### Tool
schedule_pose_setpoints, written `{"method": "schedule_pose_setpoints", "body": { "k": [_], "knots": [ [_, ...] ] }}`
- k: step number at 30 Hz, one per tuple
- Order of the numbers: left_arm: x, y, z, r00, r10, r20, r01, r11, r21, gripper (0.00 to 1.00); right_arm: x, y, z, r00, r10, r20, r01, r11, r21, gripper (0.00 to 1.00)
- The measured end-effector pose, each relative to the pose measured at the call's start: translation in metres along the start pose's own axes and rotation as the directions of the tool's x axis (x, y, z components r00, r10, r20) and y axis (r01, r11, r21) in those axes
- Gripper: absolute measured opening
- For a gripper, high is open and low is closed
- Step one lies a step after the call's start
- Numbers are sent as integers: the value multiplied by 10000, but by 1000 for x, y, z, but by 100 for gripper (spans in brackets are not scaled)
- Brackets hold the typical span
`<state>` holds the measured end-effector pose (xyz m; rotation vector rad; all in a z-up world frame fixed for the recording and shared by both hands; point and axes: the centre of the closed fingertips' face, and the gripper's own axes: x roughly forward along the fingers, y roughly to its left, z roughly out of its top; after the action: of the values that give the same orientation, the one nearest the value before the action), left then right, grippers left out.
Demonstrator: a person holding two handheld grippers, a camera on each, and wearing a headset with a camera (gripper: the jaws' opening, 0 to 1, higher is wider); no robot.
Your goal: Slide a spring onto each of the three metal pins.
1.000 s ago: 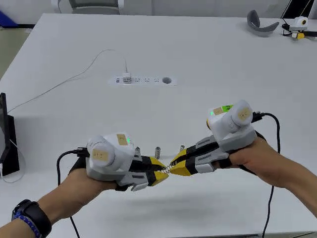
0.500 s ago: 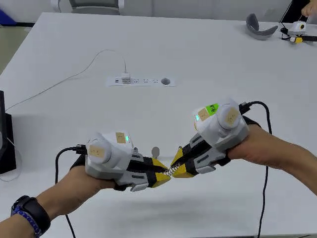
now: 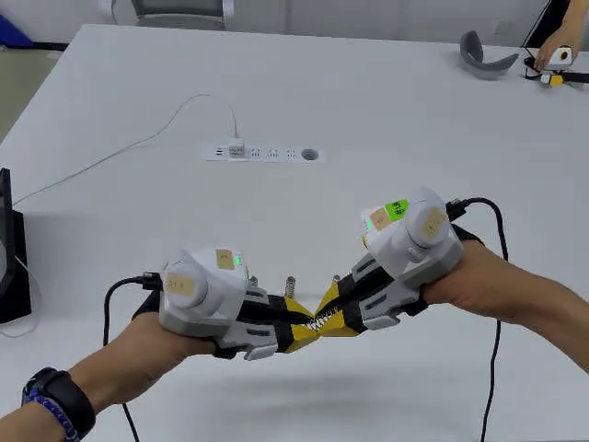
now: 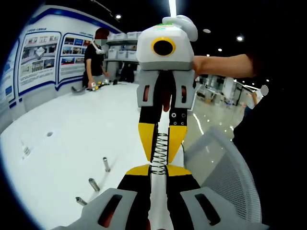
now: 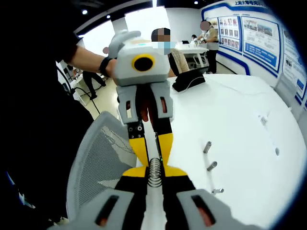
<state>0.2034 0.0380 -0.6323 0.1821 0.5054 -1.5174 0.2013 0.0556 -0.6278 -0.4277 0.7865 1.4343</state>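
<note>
A small steel spring [image 3: 317, 321] hangs above the white table [image 3: 386, 120], held between my two grippers. My left gripper [image 3: 302, 329] is shut on one end of it. My right gripper [image 3: 329, 311] is shut on the other end, tip to tip with the left. In the left gripper view the spring [image 4: 159, 148] runs from my own tips [image 4: 158, 170] up between the right gripper's yellow fingers [image 4: 144, 139]. Three metal pins stand on the table just beyond the grippers [image 3: 253, 278] [image 3: 291, 284] [image 3: 337, 277]. The middle pin looks coiled, as if it carries a spring.
A power strip [image 3: 262, 151] with a white cable [image 3: 138, 143] lies mid-table. A dark device [image 3: 11, 249] stands at the left edge. A grey curved object [image 3: 486, 51] and a person's hand [image 3: 561, 41] are at the far right corner. A mesh chair [image 4: 225, 182] sits below the table edge.
My right gripper has come in closer to the left one and tilted steeper. The spring has stayed between the two sets of tips.
</note>
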Motion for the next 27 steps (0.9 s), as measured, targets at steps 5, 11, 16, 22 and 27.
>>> {"method": "schedule_pose_setpoints", "body": {
  "k": [5, 11, 16, 22, 27],
  "knots": [
    [4, -1, -5, 9999, 45, -152, -45, 10000, 49, 12, 3, 1, -5, 9999, -73, -136, 75, 9999, 124, 12],
    [4, -2, -12, 9996, 163, -234, -165, 9998, -70, 15, 1, -3, -16, 9992, -325, -228, 336, 9984, 455, 12],
    [3, -1, -19, 9990, 321, -324, -327, 9993, -181, 17, -2, -5, -26, 9985, -478, -284, 496, 9965, 669, 12],
    [1, 5, -27, 9961, 787, -387, -801, 9961, -359, 21, -4, -9, -45, 9944, -840, -644, 892, 9925, 833, 12],
    [1, 11, -34, 9914, 1201, -522, -1225, 9915, -446, 25, -7, -17, -61, 9881, -1114, -1060, 1229, 9864, 1089, 12]
  ]
}}
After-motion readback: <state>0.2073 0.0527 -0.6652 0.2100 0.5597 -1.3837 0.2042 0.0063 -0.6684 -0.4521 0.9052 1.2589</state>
